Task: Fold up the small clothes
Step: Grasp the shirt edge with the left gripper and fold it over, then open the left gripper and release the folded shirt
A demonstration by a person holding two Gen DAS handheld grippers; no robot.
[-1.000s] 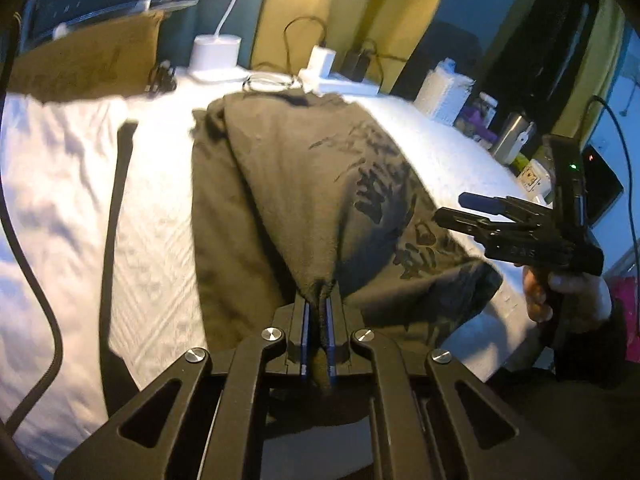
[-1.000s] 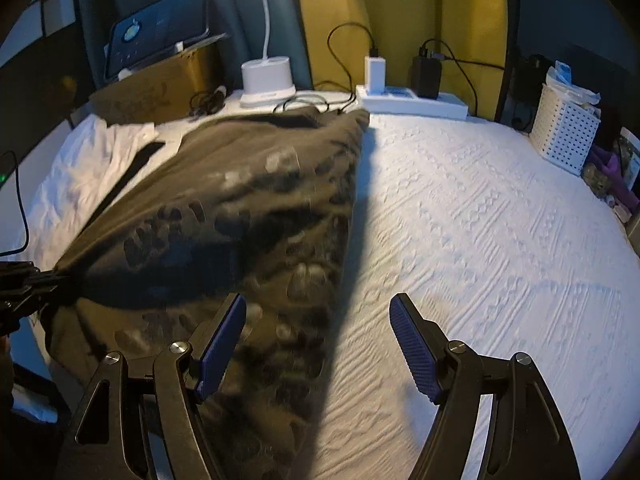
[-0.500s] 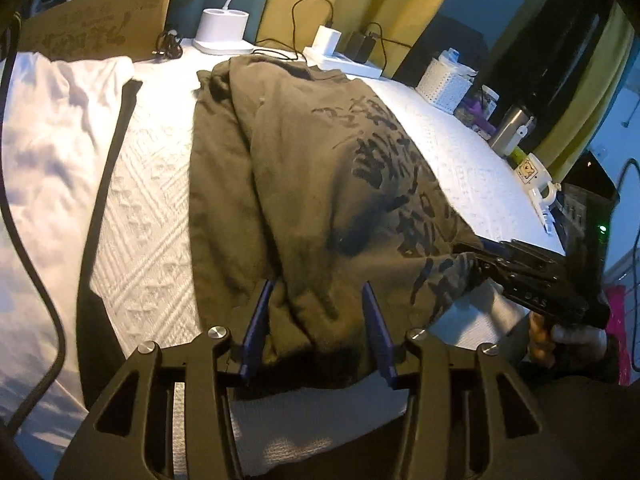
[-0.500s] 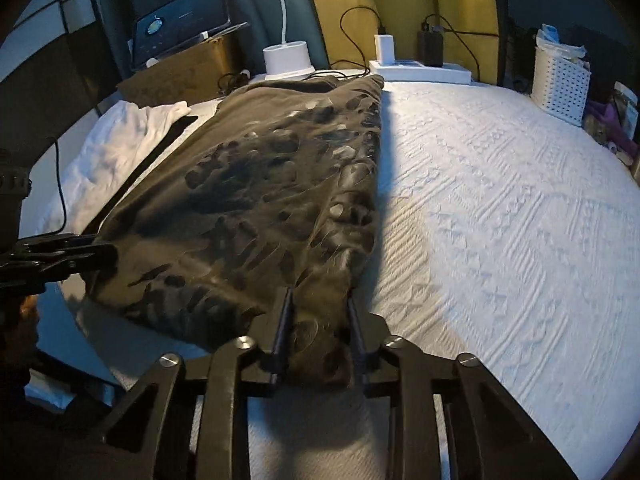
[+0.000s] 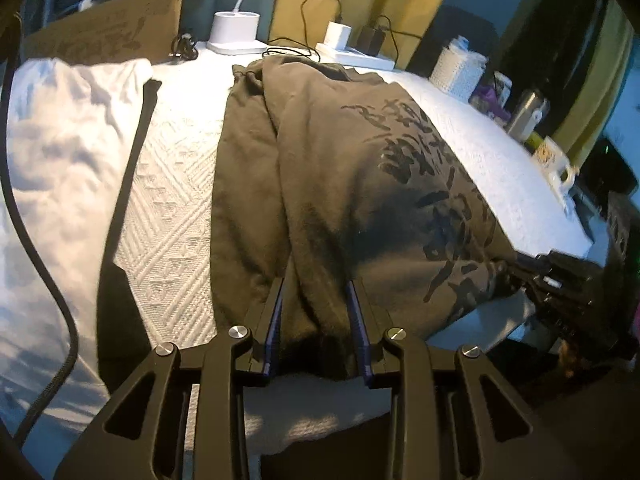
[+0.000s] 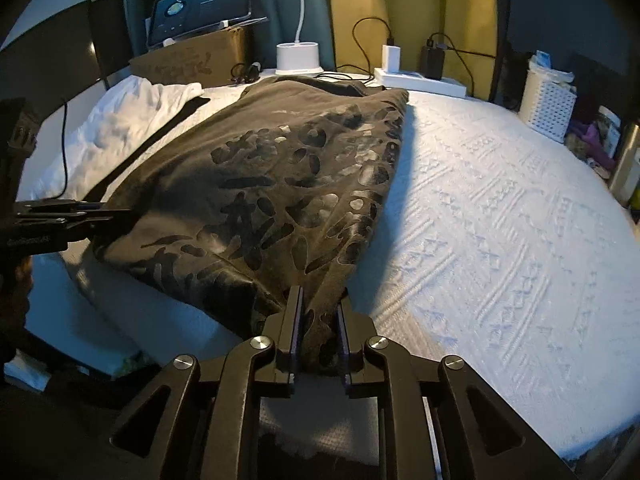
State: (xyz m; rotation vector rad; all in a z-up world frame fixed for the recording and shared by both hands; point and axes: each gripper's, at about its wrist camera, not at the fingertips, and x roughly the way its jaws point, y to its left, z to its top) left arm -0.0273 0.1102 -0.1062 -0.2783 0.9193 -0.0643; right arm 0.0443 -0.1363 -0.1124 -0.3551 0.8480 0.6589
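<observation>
Closing on the near hem of a brown printed sweatshirt [image 5: 340,184] spread lengthwise down a white bedspread [image 6: 500,220], its near edge at the mattress edge. Left gripper [image 5: 315,284], a second ago clamped tight on a small raised pinch of cloth, then let wide, now just narrowing again to a moderate gap, pads pressed on a thick fold at the hem's left part. Right gripper [image 6: 319,300], a second ago spread wide and empty above the fabric, now just drawn in to a narrow gap and pinching the hem's right corner. Sweatshirt flatter than before, no longer lifted at the hem.

Lying just left of the sweatshirt: a rumpled white cloth [image 5: 60,140] with a dark strap [image 5: 132,152] along its edge. Lining the far end: a cardboard box [image 5: 108,32] with a tablet [image 6: 200,12] on top, a white lamp base [image 5: 236,30], a power strip [image 6: 420,80] with chargers and cables. Standing off the right side: a white basket [image 6: 548,108] and a mug [image 5: 556,164]. Nothing lying across the sweatshirt itself.
</observation>
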